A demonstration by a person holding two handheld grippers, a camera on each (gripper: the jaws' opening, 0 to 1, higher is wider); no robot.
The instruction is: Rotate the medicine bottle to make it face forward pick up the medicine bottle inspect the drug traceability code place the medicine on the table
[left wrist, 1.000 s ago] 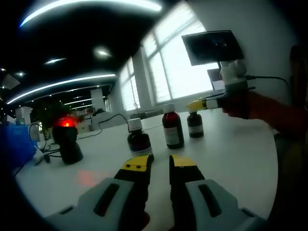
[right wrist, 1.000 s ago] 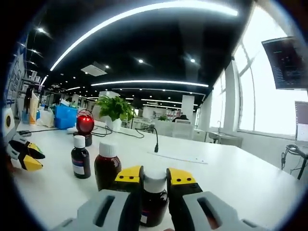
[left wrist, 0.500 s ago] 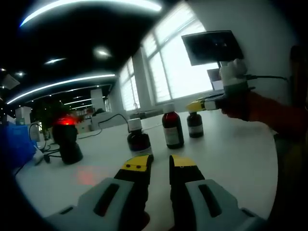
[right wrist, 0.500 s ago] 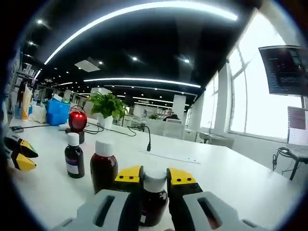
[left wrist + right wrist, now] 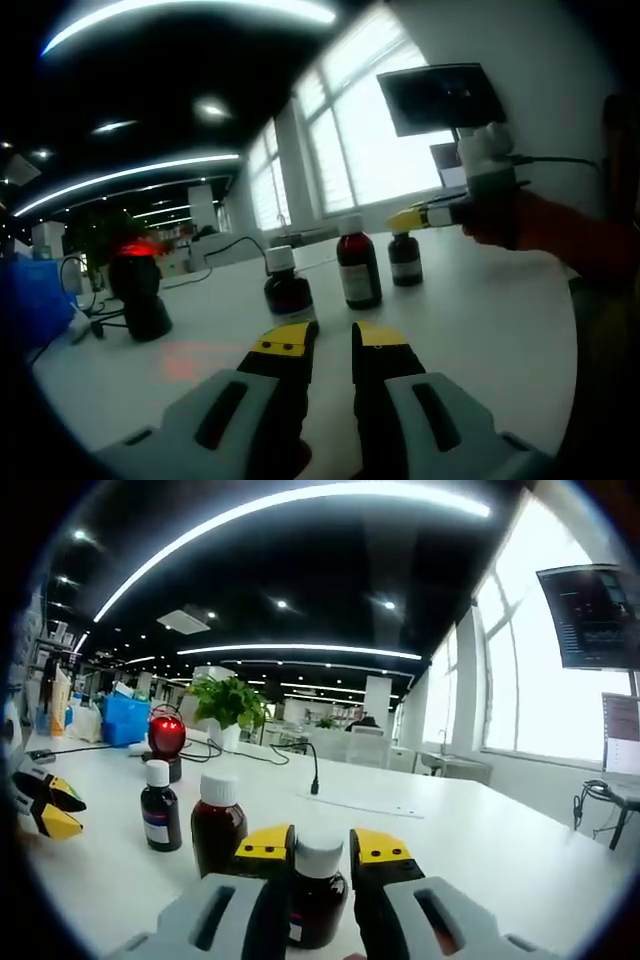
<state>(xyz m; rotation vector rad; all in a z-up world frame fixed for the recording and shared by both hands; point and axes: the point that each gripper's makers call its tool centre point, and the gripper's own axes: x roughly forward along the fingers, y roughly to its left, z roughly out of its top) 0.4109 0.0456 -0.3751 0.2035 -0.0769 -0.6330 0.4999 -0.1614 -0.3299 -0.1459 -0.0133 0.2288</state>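
Your right gripper (image 5: 320,855) has yellow-tipped fingers (image 5: 265,842) on grey bodies, either side of a dark brown medicine bottle (image 5: 318,892) with a white cap. Two more dark brown bottles, the middle bottle (image 5: 218,821) and the far bottle (image 5: 160,806), also carry white caps and pale labels. The counter (image 5: 480,850) is white. You can see a scanner (image 5: 166,738) glowing red, a green plant (image 5: 229,700) and a blue bin (image 5: 125,720). Your left gripper (image 5: 330,345) shows the same yellow and grey, with black inner faces.
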